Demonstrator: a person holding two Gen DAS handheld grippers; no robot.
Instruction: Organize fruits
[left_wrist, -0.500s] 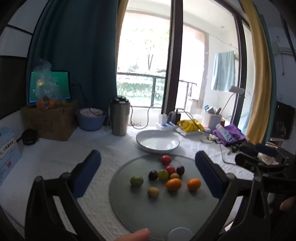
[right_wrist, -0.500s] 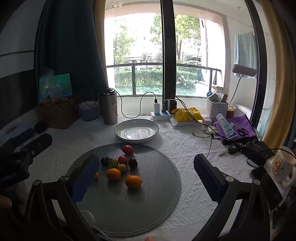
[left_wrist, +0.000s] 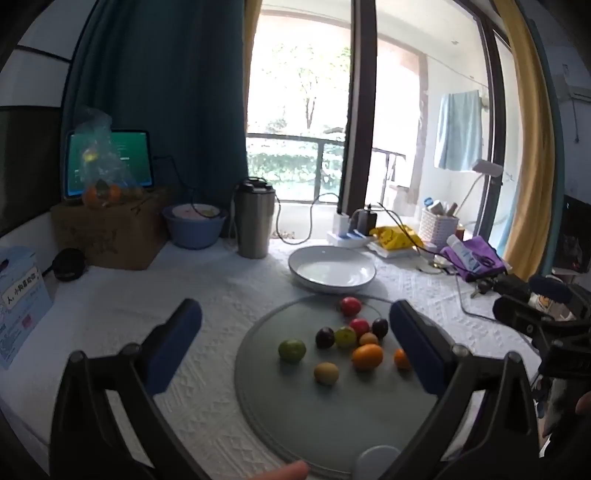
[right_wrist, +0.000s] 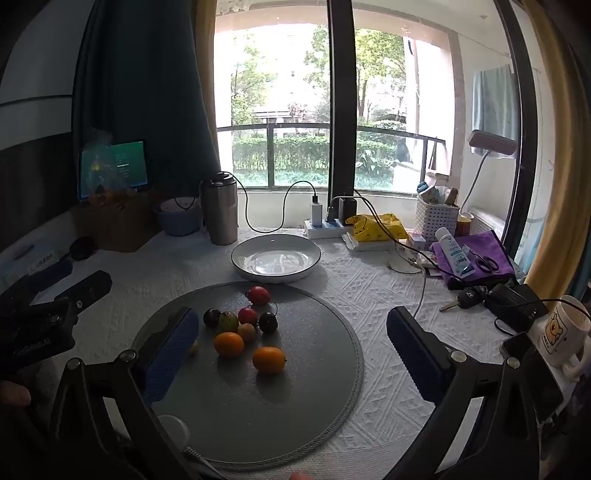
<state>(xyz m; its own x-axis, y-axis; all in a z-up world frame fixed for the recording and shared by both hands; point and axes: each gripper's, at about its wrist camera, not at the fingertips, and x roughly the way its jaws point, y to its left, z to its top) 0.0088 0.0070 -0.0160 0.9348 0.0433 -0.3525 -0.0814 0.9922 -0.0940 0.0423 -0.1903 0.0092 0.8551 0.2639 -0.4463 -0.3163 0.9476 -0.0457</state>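
Left tongs and right tongs spread wide, empty, held level above fruits on grey mat

Glossy white plate – matt grey mat, textured cloth, steel tumbler

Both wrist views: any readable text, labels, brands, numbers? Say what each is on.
Nothing can be quoted with confidence.
Blue box: white label with Chinese characters, too blurred to read.
Tablet screen: lines of text, too small.
White tube: blue print, too small.
Mug: bear picture with small lettering, unreadable.
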